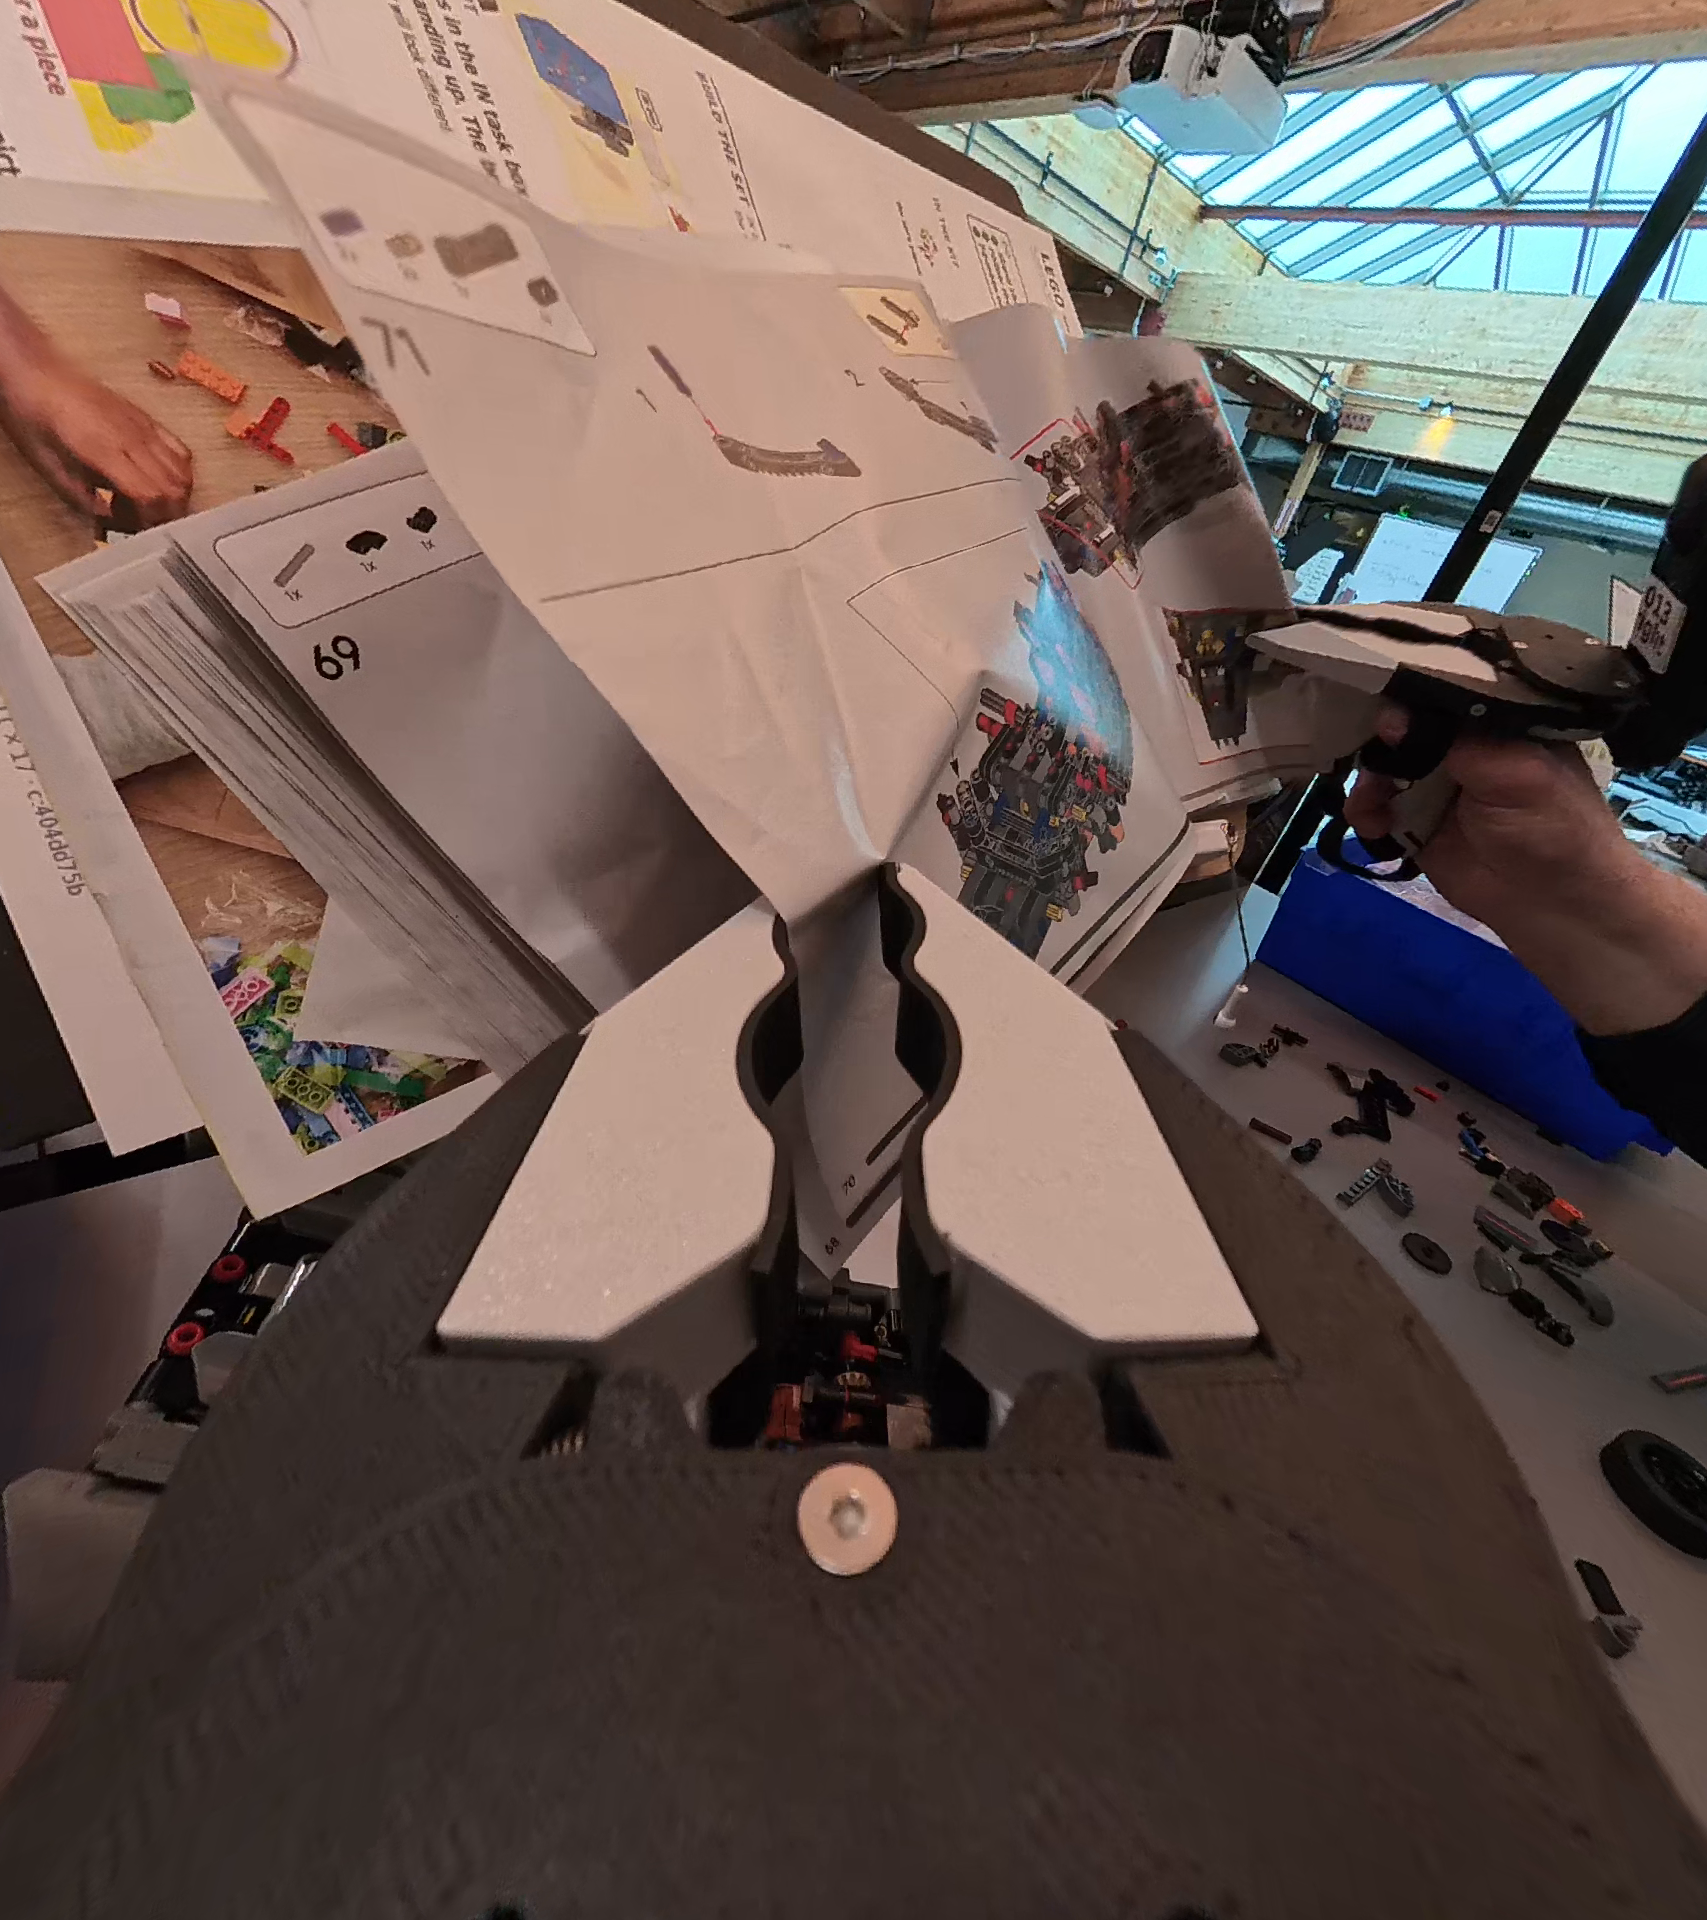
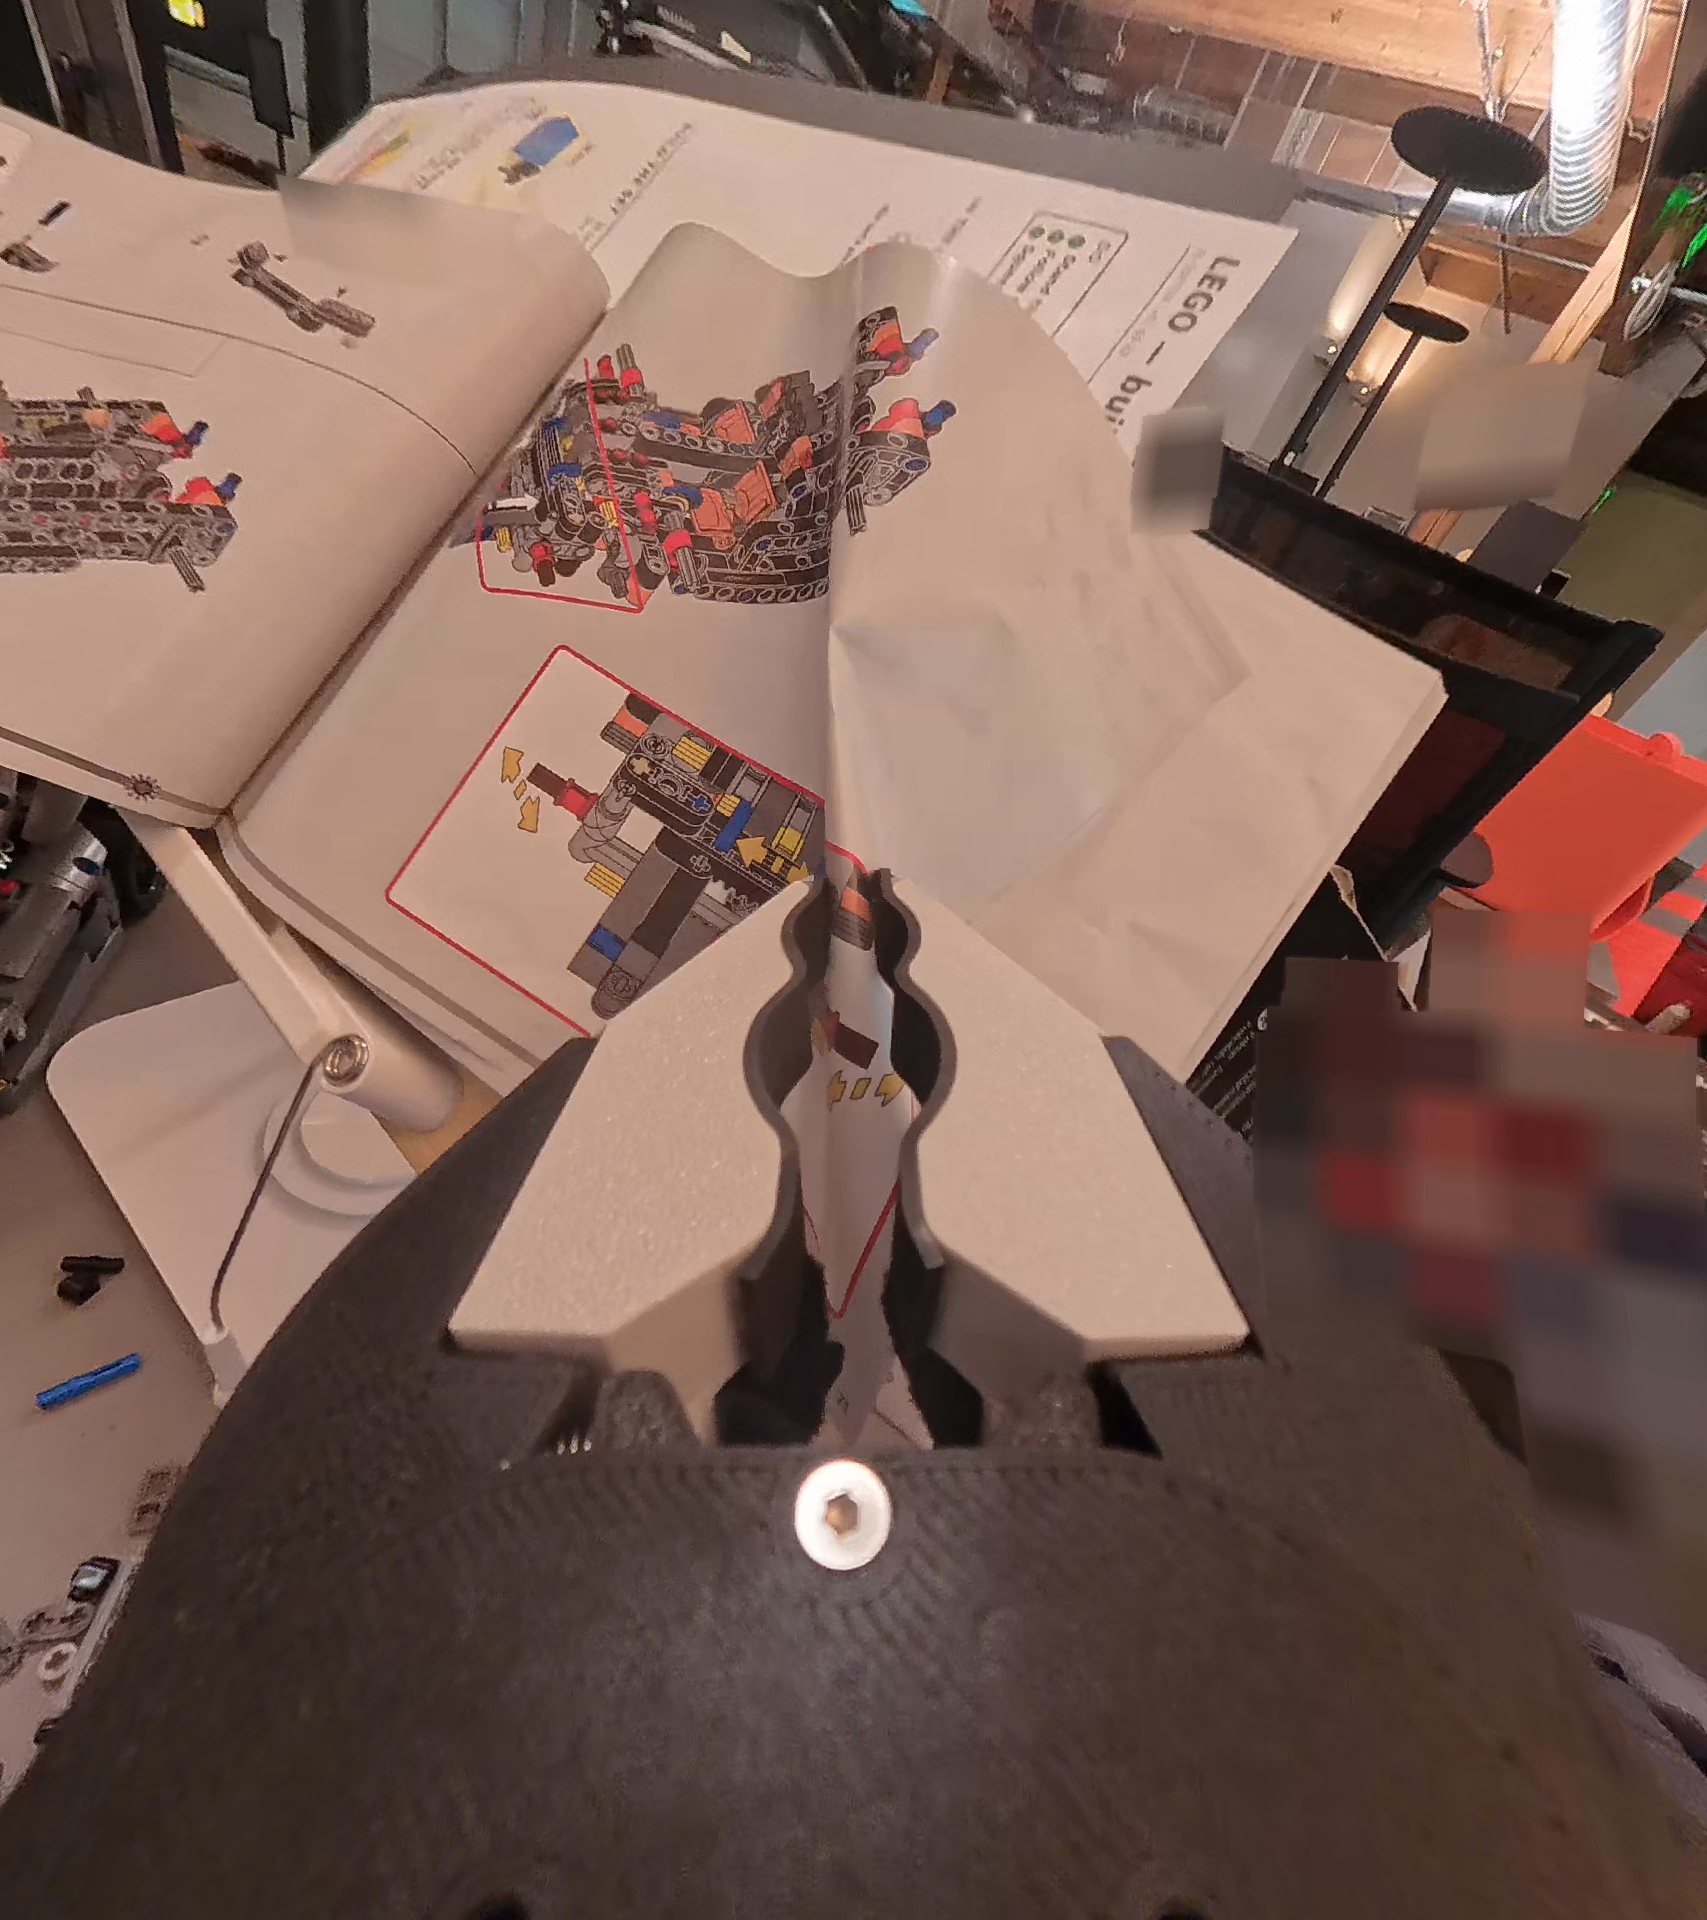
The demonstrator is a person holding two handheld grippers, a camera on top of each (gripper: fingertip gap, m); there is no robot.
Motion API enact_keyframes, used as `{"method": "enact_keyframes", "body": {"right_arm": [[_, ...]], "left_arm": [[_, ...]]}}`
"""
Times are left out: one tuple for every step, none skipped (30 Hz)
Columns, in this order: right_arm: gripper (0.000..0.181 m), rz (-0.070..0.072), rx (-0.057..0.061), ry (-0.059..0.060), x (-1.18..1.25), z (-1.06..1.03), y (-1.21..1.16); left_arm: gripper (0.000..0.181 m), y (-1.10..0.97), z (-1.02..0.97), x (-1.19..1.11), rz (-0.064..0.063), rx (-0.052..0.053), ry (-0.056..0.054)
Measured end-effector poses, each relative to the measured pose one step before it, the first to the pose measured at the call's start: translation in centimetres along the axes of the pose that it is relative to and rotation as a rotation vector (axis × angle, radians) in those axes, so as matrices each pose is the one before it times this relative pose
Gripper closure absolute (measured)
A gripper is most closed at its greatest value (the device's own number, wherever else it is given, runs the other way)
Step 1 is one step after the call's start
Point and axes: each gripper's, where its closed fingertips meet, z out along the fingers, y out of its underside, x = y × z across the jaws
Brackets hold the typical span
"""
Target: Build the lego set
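Page (image 1: 776, 582) pinched in left gripper (image 1: 844, 883), right gripper (image 2: 851, 883)

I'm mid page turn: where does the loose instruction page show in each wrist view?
Left wrist view: the loose page fills the centre, its lower edge pinched in the left hand-held gripper.
Right wrist view: the same page rises centre-right, crumpled, pinched in the right hand-held gripper.
Shared landmark: the open instruction booklet.

Grippers: two, left gripper (image 1: 847, 883), right gripper (image 2: 847, 883). Instruction booklet (image 1: 475, 790): one. Printed poster (image 1: 18, 644): one. Black wheel (image 1: 1672, 1493): one. Blue axle (image 2: 87, 1381): one. Loose small lego pieces (image 1: 1514, 1226): many, uncountable.
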Motion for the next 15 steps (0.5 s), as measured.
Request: {"method": "enact_keyframes", "body": {"right_arm": [[0.176, -0.0020, 0.0079, -0.0012, -0.063, -0.094, -0.255], [0.176, -0.0025, 0.0085, -0.0013, -0.054, -0.097, -0.261], [0.176, -0.0028, 0.0089, -0.0022, -0.082, -0.099, -0.285], [0.177, -0.0024, 0.0089, -0.0032, -0.091, -0.083, -0.264], [0.177, -0.0019, 0.0083, -0.0040, -0.100, -0.057, -0.224], [0.177, -0.0010, 0.0064, -0.0038, -0.107, -0.018, -0.160], [0.177, 0.0009, 0.0037, -0.0035, -0.095, -0.008, -0.096], [0.177, 0.0026, 0.0015, -0.0038, -0.102, 0.019, -0.043], [0.177, 0.0026, 0.0009, -0.0039, -0.112, 0.023, -0.027], [0.177, 0.0020, 0.0016, -0.0032, -0.098, -0.008, -0.066], [0.177, 0.0021, 0.0030, -0.0027, -0.085, -0.028, -0.113], [0.177, 0.0027, 0.0044, -0.0031, -0.077, -0.054, -0.169], [0.177, 0.0026, 0.0050, -0.0030, -0.070, -0.065, -0.197], [0.177, 0.0019, 0.0049, -0.0020, -0.060, -0.071, -0.198], [0.178, 0.0015, 0.0041, -0.0015, -0.048, -0.055, -0.166]], "left_arm": [[0.173, -0.023, -0.049, 0.016, 0.0014, -0.0026, -0.0023], [0.173, 0.014, -0.065, -0.028, 0.0002, -0.0059, -0.0059], [0.173, -0.013, -0.119, -0.025, -0.0017, -0.0040, -0.0069], [0.173, -0.069, -0.173, 0.041, -0.0017, -0.0003, -0.0039], [0.173, -0.026, -0.191, 0.033, -0.0026, -0.0030, -0.0064], [0.173, -0.045, -0.196, 0.019, -0.0032, -0.0016, -0.0074], [0.173, -0.058, -0.172, 0.110, -0.0058, 0.0006, -0.0014], [0.174, 0.002, -0.133, 0.088, -0.0079, -0.0019, -0.0022], [0.173, 0.055, -0.105, 0.044, -0.0080, -0.0044, -0.0049], [0.174, 0.026, -0.114, 0.044, -0.0068, 0.0001, -0.0043], [0.174, -0.086, -0.153, 0.049, -0.0061, 0.0092, -0.0047], [0.174, -0.156, -0.163, 0.106, -0.0080, 0.0136, -0.0023], [0.174, -0.088, -0.136, 0.140, -0.0031, 0.0072, -0.0001], [0.175, 0.006, -0.132, 0.072, 0.0062, 0.0000, -0.0034], [0.175, 0.037, -0.149, 0.015, 0.0087, -0.0003, -0.0053]]}}
